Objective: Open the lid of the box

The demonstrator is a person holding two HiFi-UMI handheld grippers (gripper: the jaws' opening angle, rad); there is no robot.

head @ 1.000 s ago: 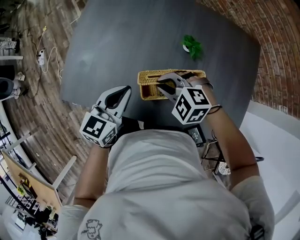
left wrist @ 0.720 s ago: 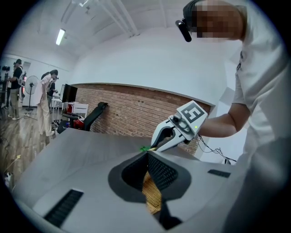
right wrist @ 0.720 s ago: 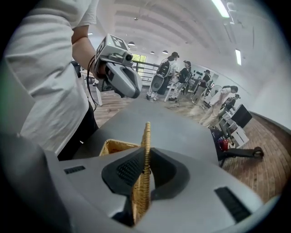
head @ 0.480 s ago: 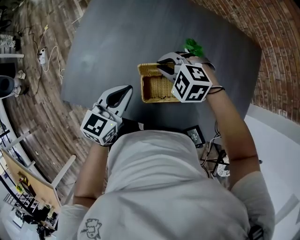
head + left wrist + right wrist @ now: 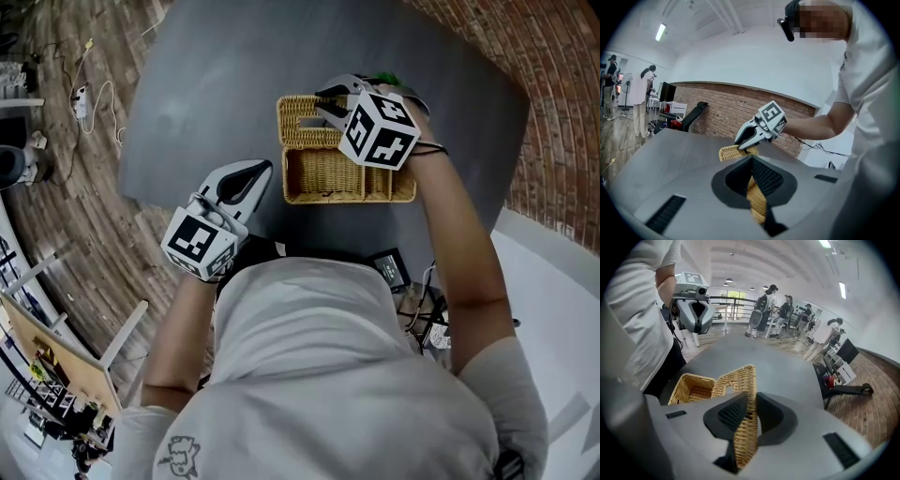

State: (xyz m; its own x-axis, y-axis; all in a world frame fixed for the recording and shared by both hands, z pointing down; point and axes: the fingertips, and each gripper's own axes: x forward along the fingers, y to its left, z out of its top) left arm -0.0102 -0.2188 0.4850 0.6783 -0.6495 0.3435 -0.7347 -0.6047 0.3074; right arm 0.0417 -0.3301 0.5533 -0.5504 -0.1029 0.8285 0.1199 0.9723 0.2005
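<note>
Gently lay wicker lid (image 5: 305, 122) back before freeing it from right gripper (image 5: 328, 103), jaws just opening yet pinching its edge; left gripper (image 5: 265, 169) jaws closed, empty.

- I count one wicker box (image 5: 323, 178), and it has one lid (image 5: 300, 127).
- Two grippers are in my feeds: one left gripper (image 5: 265, 167) and one right gripper (image 5: 323, 101).
- There are two marker cubes, one per gripper.
- One dark table (image 5: 206, 84) carries everything.
- One small green thing (image 5: 386, 79) shows, mostly hidden behind the right gripper.
- In the left gripper view I count two bystanders (image 5: 647, 89) at the far left.
- In the right gripper view I count at least four people (image 5: 765, 305) beyond the table. They are too small for an exact count.
</note>
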